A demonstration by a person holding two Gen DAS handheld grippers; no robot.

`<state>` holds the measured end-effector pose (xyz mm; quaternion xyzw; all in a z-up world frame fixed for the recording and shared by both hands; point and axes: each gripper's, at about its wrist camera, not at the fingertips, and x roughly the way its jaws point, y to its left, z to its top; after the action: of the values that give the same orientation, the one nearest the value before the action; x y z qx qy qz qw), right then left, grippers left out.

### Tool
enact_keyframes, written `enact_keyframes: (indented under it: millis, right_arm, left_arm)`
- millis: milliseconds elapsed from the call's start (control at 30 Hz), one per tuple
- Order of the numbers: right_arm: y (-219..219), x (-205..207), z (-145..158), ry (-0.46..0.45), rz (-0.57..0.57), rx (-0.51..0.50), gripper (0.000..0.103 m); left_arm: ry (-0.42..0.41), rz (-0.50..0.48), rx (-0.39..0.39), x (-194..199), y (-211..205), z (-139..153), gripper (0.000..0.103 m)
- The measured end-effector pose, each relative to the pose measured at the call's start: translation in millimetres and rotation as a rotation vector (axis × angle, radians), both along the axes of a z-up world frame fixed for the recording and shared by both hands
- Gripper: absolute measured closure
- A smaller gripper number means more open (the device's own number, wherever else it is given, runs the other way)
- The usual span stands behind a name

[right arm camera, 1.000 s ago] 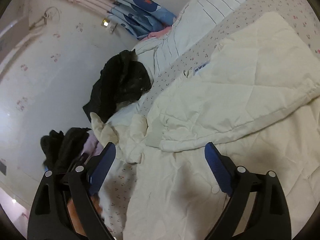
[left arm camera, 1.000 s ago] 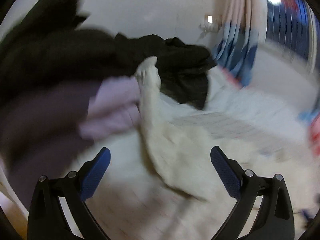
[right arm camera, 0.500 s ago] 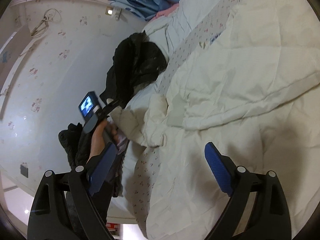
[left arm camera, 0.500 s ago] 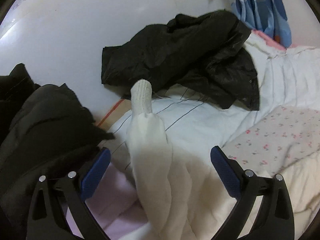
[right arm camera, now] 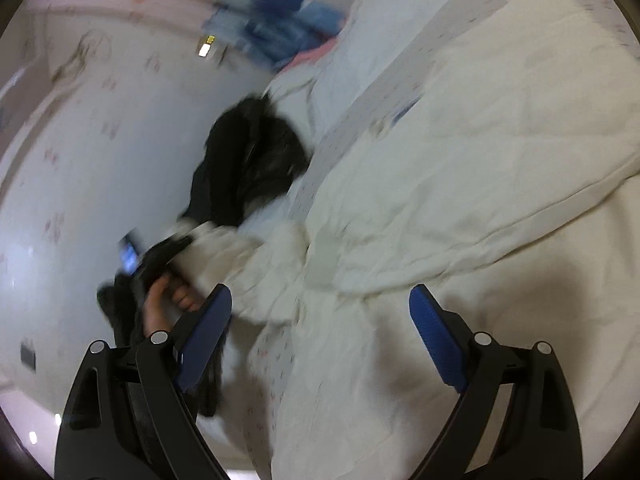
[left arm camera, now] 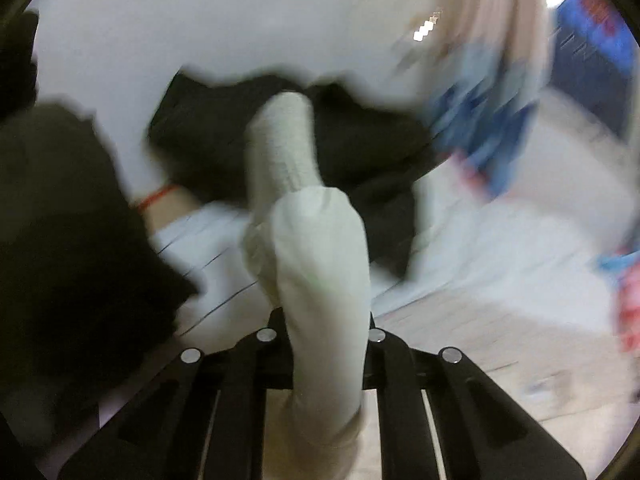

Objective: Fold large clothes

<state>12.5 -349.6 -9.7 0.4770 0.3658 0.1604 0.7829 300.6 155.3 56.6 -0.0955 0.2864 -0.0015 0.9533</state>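
A cream quilted jacket [right arm camera: 460,184] lies spread on the bed. Its sleeve [left arm camera: 312,248], ending in a ribbed cuff [left arm camera: 280,140], runs up between the fingers of my left gripper [left arm camera: 324,320]. The jaws are closing and pinch the sleeve, which hides the pads. The sleeve stands raised in front of the black garment. In the right wrist view the left gripper [right arm camera: 160,256] and the hand [right arm camera: 160,304] on it show at the jacket's left end. My right gripper [right arm camera: 320,320] hangs open above the jacket's lower part, with nothing between its fingers.
A black garment [right arm camera: 248,168] lies bunched against the wall [right arm camera: 100,160] at the head of the bed. More dark clothes [left arm camera: 60,220] are piled at the left. A blue patterned curtain [right arm camera: 276,36] hangs in the far corner. Floral bedding [right arm camera: 280,360] shows under the jacket.
My left gripper went from wide open to shut on the cream sleeve and has swung and risen with it. The right gripper stays open, almost in place.
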Motion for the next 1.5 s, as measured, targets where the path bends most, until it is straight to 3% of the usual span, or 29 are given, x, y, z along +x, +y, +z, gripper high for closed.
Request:
enact_keyframes:
  millis: [200,333,433,500,567,700,767,867,933,1000,1033,1067,1233,1267,1367,1433,1500]
  right_arm:
    - [-64,-8,0,-0.002,-0.179,0.1,0.016]
    - [-93,-13,6,-0.038,-0.235,0.158,0.011]
    - [-111,-16,4,-0.056,-0.266,0.222,0.008]
    - [-120,-15,-4,-0.052,-0.277,0.293,0.007]
    - [-129,-10,-19,-0.03,-0.279,0.383,0.007]
    - [-146,-5,-53,0.051,-0.336,0.487,0.007]
    - [-153,-6,-67,0.092,-0.373,0.522,0.007]
    - [-162,-5,-83,0.123,-0.41,0.56,0.007]
    - [-165,-2,-87,0.131,-0.421,0.551,0.007]
    - [-167,1,-92,0.13,-0.419,0.562,0.007]
    - [-167,2,-94,0.13,-0.418,0.563,0.007]
    - [-167,5,-95,0.131,-0.411,0.558,0.007]
    - [-162,14,-87,0.133,-0.359,0.453,0.007]
    - [-161,13,-84,0.127,-0.347,0.417,0.016]
    - [-154,21,-72,0.115,-0.296,0.251,0.083]
    - [-142,25,-50,0.085,-0.284,0.128,0.083]
    - [-121,27,1,-0.054,-0.245,-0.048,0.083]
  left_arm:
    - [-0.197,-0.315,-0.149,-58,-81,85,0.091]
    - [-0.201,-0.549,-0.19,-90,-160,86,0.091]
    - [-0.145,-0.725,-0.199,-114,-237,50,0.091]
    - [-0.095,-0.827,-0.176,-129,-293,10,0.091]
    - [0.006,-0.917,-0.18,-137,-342,-41,0.091]
    - [0.232,-1.023,-0.06,-161,-418,-150,0.09]
    - [0.253,-1.053,0.013,-181,-432,-175,0.087]
    - [0.213,-1.075,0.117,-201,-436,-172,0.084]
    - [0.223,-1.088,0.134,-205,-428,-163,0.076]
    - [0.225,-1.09,0.146,-214,-415,-151,0.055]
    - [0.221,-1.084,0.153,-219,-408,-147,0.037]
    - [0.212,-1.067,0.173,-224,-398,-147,0.026]
    - [0.229,-0.971,0.212,-230,-338,-137,0.025]
    - [0.221,-0.932,0.184,-232,-322,-133,0.025]
    - [0.19,-0.842,0.077,-238,-276,-123,0.019]
    - [0.165,-0.792,0.007,-234,-251,-120,0.019]
    - [0.117,-0.718,-0.03,-220,-227,-106,0.019]
